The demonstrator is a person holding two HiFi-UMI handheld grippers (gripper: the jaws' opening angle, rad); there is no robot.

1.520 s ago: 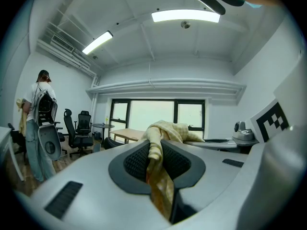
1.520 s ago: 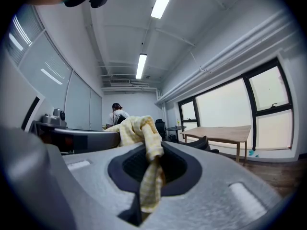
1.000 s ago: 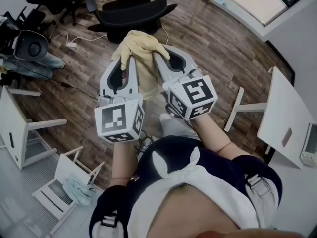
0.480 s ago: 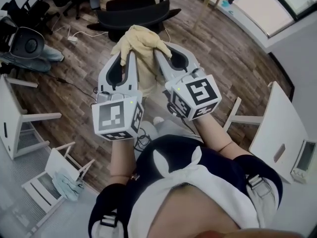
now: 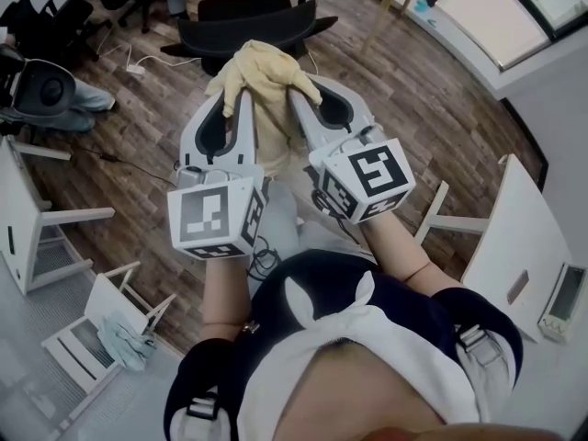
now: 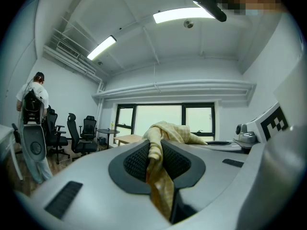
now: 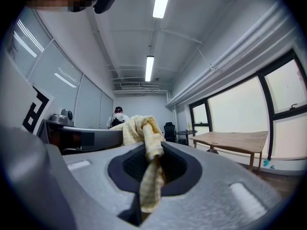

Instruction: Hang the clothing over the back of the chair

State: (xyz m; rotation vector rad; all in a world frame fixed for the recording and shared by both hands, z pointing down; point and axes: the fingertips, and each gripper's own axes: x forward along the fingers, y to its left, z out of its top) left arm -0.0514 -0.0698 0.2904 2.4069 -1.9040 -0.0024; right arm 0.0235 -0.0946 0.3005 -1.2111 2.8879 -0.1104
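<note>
The clothing [image 5: 262, 81], a pale yellow checked garment, is held bunched in the air between the two grippers. The left gripper [image 5: 241, 101] is clamped on one fold and the right gripper [image 5: 296, 101] on another, the cloth hanging down between them. Below it a dark wood-plank floor [image 5: 138, 118] is seen, and the black chair [image 5: 248, 21] stands just past the cloth in the head view. A white table [image 5: 514, 237] is placed at the right, and a white frame [image 5: 92, 338] with a blue cloth [image 5: 124, 338] on it lies at the lower left.

Only the gripper views show the room above floor level. From the left gripper [image 6: 156, 150], with yellow fabric pinched between its dark pads, a wide window [image 6: 158, 121], strip ceiling lights [image 6: 182, 14], several office chairs [image 6: 76, 133] and a standing person [image 6: 31, 97] are made out. From the right gripper [image 7: 151, 157], likewise closed on fabric, a wooden table [image 7: 235, 140] beside tall windows is shown. The target chair is shown plainly in neither gripper view.
</note>
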